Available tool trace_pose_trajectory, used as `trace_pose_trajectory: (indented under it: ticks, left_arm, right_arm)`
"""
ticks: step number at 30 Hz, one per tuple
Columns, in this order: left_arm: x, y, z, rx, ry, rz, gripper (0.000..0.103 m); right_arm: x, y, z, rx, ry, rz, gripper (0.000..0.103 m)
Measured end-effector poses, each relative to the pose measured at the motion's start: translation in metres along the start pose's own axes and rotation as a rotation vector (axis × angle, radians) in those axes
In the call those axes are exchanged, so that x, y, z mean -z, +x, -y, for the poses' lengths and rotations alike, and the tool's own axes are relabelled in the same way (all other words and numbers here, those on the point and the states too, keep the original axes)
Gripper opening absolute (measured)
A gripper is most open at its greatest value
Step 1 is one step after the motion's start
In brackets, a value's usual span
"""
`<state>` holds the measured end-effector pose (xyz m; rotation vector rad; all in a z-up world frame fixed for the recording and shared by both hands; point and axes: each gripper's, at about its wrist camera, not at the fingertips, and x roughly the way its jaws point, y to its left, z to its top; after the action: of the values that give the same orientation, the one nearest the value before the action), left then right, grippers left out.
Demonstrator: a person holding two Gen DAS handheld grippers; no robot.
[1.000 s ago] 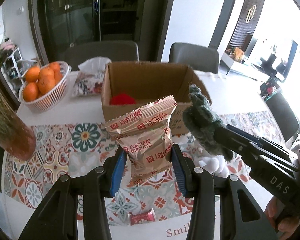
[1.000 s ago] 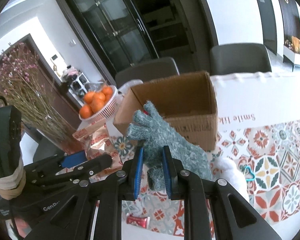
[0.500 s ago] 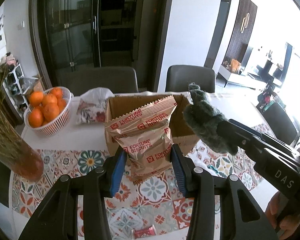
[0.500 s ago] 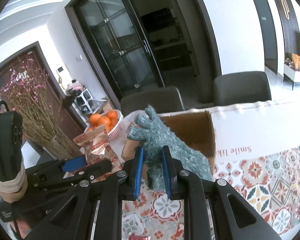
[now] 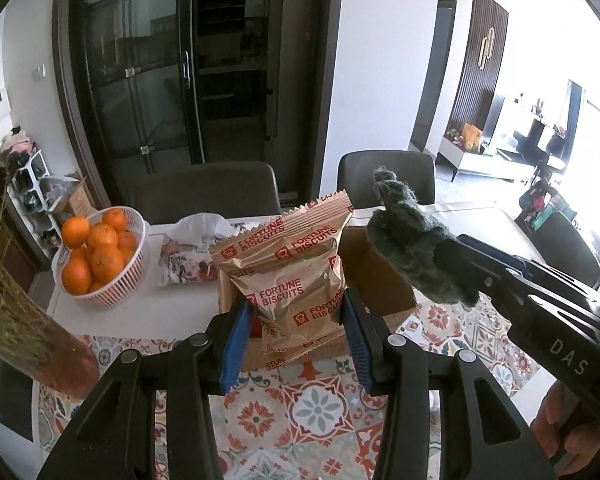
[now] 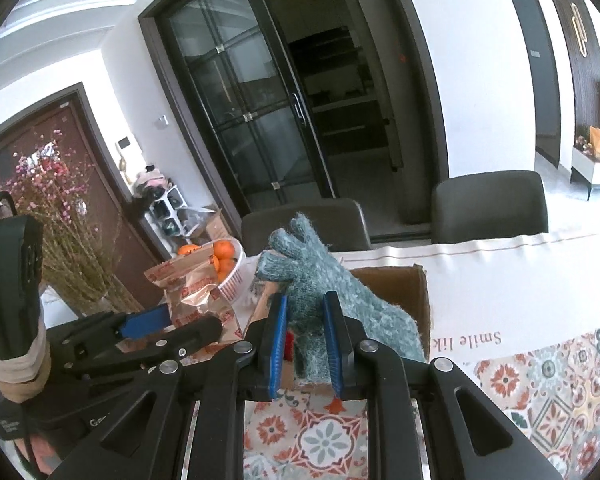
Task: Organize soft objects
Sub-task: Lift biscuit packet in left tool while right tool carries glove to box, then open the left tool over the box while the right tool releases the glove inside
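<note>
The left tool (image 5: 296, 334) pinches a Fortune Biscuits packet (image 5: 288, 276) above the cardboard box (image 5: 380, 280) on the counter (image 5: 148, 312). The right tool (image 6: 305, 350) pinches a grey-green knitted glove (image 6: 320, 292), held over the same box.

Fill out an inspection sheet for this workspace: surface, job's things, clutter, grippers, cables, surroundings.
Surface: table, white cloth with patterned tile print.
Job's things: biscuit packet and knitted glove, both held above the open cardboard box; something red shows inside the box.
Clutter: basket of oranges, tissue pack, vase of dried flowers.
Grippers: left gripper clamps the packet; right gripper clamps the glove.
Cables: nothing seen.
Surroundings: two grey chairs, dark glass doors.
</note>
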<state>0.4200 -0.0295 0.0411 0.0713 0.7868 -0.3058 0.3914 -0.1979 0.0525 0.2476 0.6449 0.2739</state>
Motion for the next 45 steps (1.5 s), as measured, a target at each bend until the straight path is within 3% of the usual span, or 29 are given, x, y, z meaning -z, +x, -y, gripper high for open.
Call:
trace_pose_trajectory:
  ticks: [18, 34, 38, 40, 41, 45]
  left_arm:
    - [-0.019, 0.063, -0.010, -0.014, 0.030, -0.056, 0.044]
    - [-0.011, 0.131, -0.012, 0.015, 0.065, -0.186, 0.045]
    - [-0.007, 0.143, -0.011, 0.012, 0.066, -0.217, 0.052]
    - [-0.005, 0.145, -0.010, -0.002, 0.060, -0.224, 0.071]
    - [-0.005, 0.145, -0.010, -0.013, 0.057, -0.221, 0.072]
    - [-0.004, 0.142, -0.013, -0.040, 0.050, -0.217, 0.072]
  right_arm:
    - [-0.010, 0.063, 0.016, 0.003, -0.009, -0.078, 0.020]
    - [-0.001, 0.117, 0.044, 0.029, 0.014, -0.183, 0.020]
    - [0.002, 0.129, 0.050, 0.041, 0.010, -0.205, 0.027]
    - [0.002, 0.131, 0.052, 0.056, 0.016, -0.206, 0.040]
    - [0.001, 0.130, 0.052, 0.069, 0.021, -0.205, 0.048]
    - [0.001, 0.126, 0.056, 0.129, 0.022, -0.200, 0.050]
